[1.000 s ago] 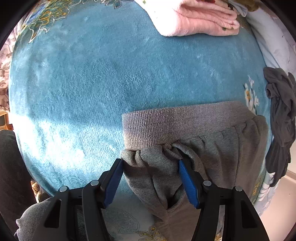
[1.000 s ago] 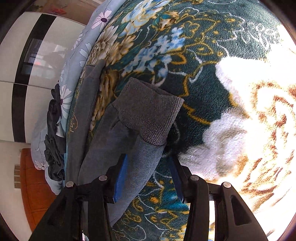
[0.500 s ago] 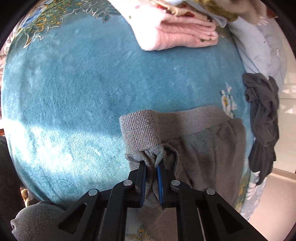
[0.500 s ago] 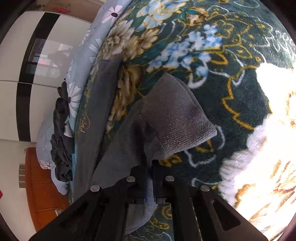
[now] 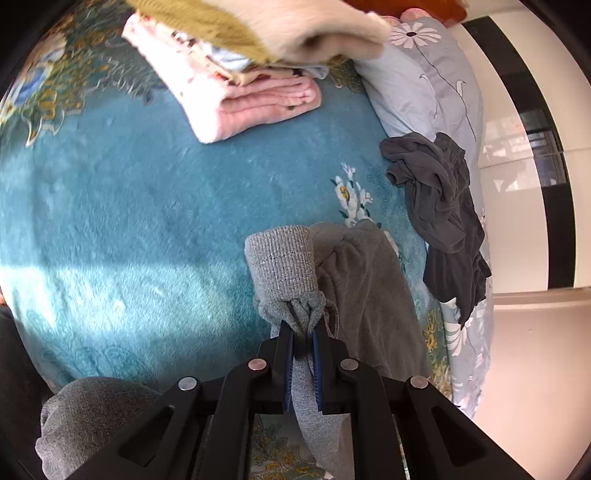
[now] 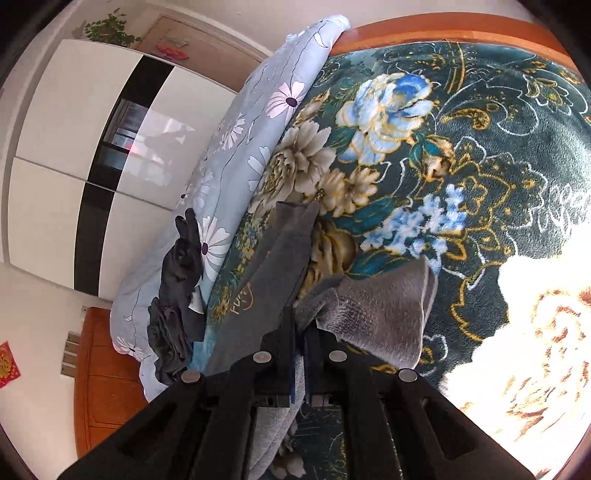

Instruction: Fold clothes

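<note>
This is a bedroom in a home. A bed with an orange wooden frame is spread with a plush teal blanket patterned with flowers, and a pale blue daisy-print duvet lies bunched along its far edge. A stack of folded laundry sits toward the blanket's far edge, and beyond the bed stands a glossy white wardrobe with black stripes and a potted plant on top.
</note>
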Motion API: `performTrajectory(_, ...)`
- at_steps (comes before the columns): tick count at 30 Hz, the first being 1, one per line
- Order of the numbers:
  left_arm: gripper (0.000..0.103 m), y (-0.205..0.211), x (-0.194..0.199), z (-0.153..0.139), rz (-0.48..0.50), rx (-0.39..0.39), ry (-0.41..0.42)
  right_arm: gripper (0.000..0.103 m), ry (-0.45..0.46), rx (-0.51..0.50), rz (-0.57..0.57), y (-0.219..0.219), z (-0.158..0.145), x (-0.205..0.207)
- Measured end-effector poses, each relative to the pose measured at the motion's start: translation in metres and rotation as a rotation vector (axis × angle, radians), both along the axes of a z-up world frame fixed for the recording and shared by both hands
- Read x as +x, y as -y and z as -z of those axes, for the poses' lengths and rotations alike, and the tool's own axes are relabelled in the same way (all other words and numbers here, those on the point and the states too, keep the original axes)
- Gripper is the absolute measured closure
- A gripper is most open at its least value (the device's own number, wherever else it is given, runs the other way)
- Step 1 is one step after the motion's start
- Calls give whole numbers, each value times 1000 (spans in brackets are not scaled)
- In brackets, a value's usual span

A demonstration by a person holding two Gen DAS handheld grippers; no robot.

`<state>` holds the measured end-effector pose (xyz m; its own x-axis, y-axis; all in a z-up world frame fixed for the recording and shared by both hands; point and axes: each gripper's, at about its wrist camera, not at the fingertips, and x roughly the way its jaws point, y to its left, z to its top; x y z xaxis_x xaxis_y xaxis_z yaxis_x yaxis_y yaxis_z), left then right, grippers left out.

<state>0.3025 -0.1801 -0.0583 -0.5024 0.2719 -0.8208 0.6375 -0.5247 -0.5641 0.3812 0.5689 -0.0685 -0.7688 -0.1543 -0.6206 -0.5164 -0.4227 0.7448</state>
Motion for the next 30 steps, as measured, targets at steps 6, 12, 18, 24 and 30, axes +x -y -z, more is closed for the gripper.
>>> performTrajectory(6,93,-5,-56,-22,19,-59,-18,100,-8,49,-36,-2,-29,-62)
performTrajectory(12,93,8,-130,-5,8,2,51,100,107,38,-101,-5,-30,-167)
performTrajectory(18,93,10,-188,17,46,-14,139,100,259,81,-146,8,-7,-258)
performTrajectory(24,89,18,-212,36,41,22,111,97,320,38,-141,13,25,-292)
performTrajectory(30,57,10,-209,36,121,76,-5,67,217,-68,-140,15,43,-285)
